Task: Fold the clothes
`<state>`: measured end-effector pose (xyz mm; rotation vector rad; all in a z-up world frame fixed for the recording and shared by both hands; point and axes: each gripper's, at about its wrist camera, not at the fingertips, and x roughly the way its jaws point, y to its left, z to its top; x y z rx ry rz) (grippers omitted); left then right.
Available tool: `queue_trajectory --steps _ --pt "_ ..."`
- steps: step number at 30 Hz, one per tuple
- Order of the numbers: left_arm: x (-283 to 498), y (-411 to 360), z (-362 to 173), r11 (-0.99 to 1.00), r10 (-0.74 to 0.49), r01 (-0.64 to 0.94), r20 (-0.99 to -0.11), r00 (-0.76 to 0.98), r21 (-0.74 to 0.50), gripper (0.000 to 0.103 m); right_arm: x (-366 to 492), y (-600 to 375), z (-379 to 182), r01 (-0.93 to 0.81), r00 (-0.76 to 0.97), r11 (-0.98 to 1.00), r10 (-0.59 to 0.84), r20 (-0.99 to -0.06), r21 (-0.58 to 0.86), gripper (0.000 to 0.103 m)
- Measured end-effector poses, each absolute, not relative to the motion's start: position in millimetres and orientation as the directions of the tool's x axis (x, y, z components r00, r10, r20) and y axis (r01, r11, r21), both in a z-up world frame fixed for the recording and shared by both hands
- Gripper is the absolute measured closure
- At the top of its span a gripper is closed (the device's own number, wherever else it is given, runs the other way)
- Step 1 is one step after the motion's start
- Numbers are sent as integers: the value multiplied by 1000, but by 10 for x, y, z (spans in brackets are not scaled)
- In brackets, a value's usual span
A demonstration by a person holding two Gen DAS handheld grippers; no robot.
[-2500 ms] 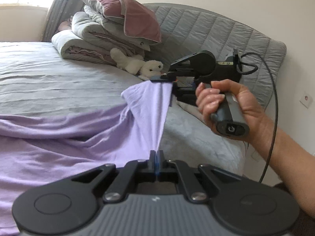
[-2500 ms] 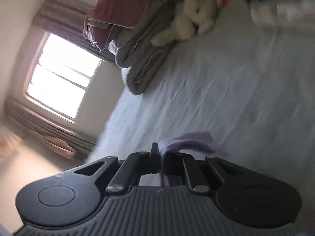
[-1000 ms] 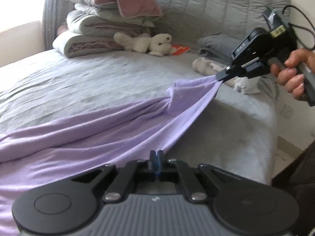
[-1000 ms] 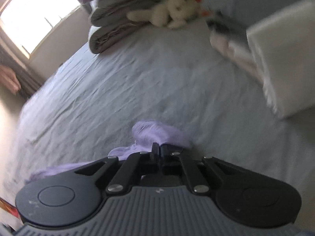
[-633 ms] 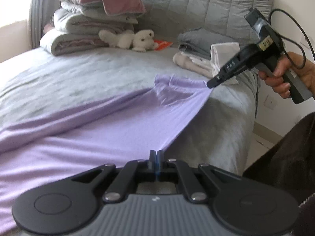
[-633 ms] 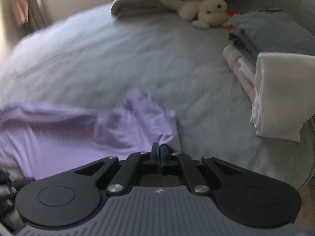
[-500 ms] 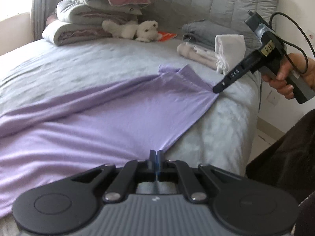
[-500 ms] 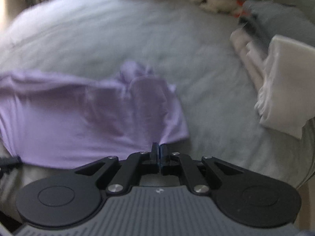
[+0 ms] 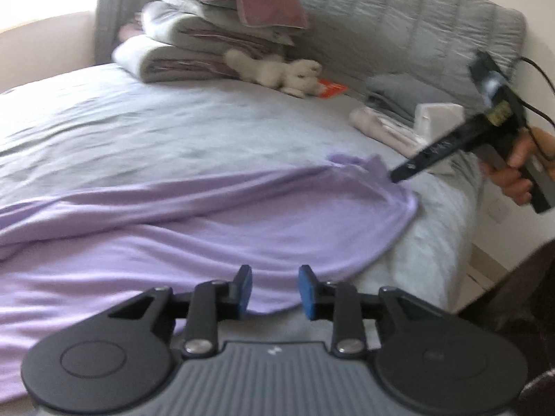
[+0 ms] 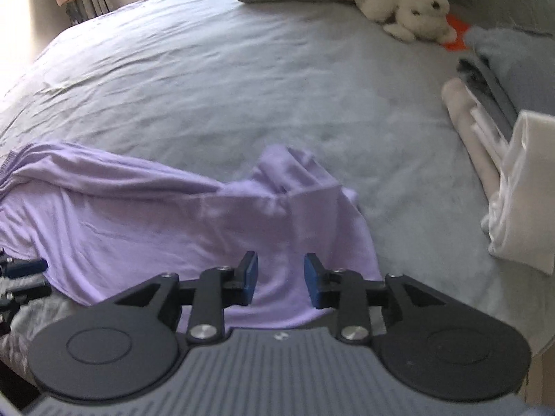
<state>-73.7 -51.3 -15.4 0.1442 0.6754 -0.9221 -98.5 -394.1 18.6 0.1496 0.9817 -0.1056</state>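
Both your left tongs (image 9: 272, 287) and right tongs (image 10: 280, 279) are opening, pinching nothing, so the purple garment (image 9: 215, 218) lies spread on the bed (image 10: 225, 69) for folding.

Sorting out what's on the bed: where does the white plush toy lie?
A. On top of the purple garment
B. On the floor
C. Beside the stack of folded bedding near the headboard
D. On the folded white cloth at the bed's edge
C: the white plush toy lies on the grey bed against the stack of folded bedding, far from the purple garment.
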Motion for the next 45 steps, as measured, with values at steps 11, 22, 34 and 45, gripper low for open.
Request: queue_trajectory --steps 11,22,34,45 --pt "-79 327 -108 831 -510 541 -568 646 -131 71 -566 -3544 259 93 664 972 100 -741 214 69" --pt "370 848 -201 947 -291 316 -570 769 -57 69 99 -2782 -76 -19 700 962 207 -684 273 69" --pt "681 1288 -202 985 -172 147 -546 820 -90 68 519 -2056 -140 -185 706 962 271 -655 199 69" --pt "1222 1413 -114 987 -163 137 -592 789 -88 55 759 -1928 -313 -270 667 959 255 -700 92 68"
